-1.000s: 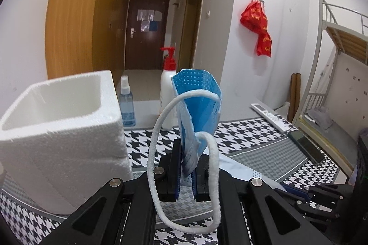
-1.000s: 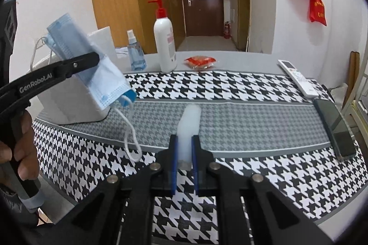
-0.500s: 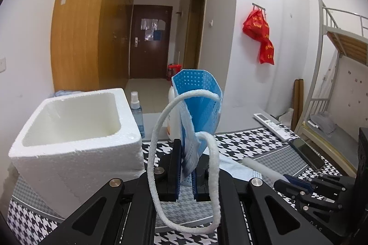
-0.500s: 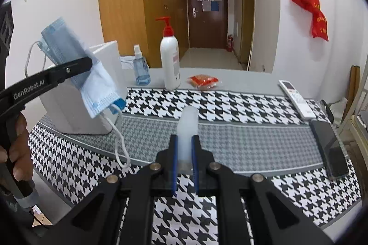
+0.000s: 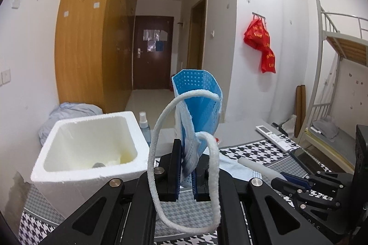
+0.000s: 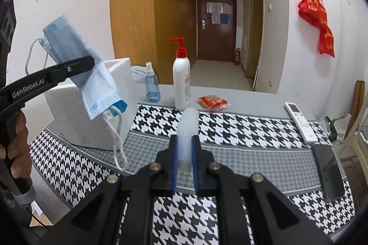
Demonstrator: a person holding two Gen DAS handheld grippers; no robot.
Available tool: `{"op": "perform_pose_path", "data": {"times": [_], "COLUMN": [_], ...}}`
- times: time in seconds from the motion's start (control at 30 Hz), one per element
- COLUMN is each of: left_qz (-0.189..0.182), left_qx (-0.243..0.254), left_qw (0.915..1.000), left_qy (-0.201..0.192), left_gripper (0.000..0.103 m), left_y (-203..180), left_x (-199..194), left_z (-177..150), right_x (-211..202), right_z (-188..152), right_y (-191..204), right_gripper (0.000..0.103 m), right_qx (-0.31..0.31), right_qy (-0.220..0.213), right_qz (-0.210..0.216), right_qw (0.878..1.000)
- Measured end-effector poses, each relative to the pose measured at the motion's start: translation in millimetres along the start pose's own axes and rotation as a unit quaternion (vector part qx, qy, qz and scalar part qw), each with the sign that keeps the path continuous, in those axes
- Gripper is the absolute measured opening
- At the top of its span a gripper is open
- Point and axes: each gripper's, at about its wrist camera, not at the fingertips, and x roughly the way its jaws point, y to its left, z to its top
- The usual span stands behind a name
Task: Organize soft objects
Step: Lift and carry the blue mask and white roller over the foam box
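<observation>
My left gripper is shut on a blue face mask and holds it in the air, its white ear loops hanging. In the right wrist view the mask hangs in front of the white foam box, above the table. The box is open at the top, to the left of the mask, with small items at its bottom. My right gripper is shut on a pale soft tube above the houndstooth cloth. The right gripper also shows low right in the left wrist view.
A pump bottle, a small blue spray bottle and a red packet stand behind the cloth. A remote and a phone lie at the right. A bunk bed stands at far right.
My left gripper has risen with the mask, so the box's inside now shows below and left of it. My right gripper has risen a little with the tube.
</observation>
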Motion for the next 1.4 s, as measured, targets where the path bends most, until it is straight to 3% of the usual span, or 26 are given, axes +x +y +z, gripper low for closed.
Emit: {"op": "perform_pose_path", "data": {"times": [0.87,1.4], "left_qz": [0.040,0.098], "left_qx": [0.014,0.004], "left_qw": [0.9982,0.9939], "left_qy": [-0.043,-0.050], "left_gripper": [0.008,0.008], "left_y": [19.0,52.5], "left_x": [-21.6,-23.4], "left_z": [42.9,58.5], "right_x": [-3.8,3.8], "right_z": [47.7,74.6], "right_y": [13.0,38.9], "right_gripper": [0.014,0.014], "right_qx": [-0.021,-0.043], "right_qy": [-0.052,-0.068], "right_qz": [0.024,0.061], "right_qw": [0.998,0.995]}}
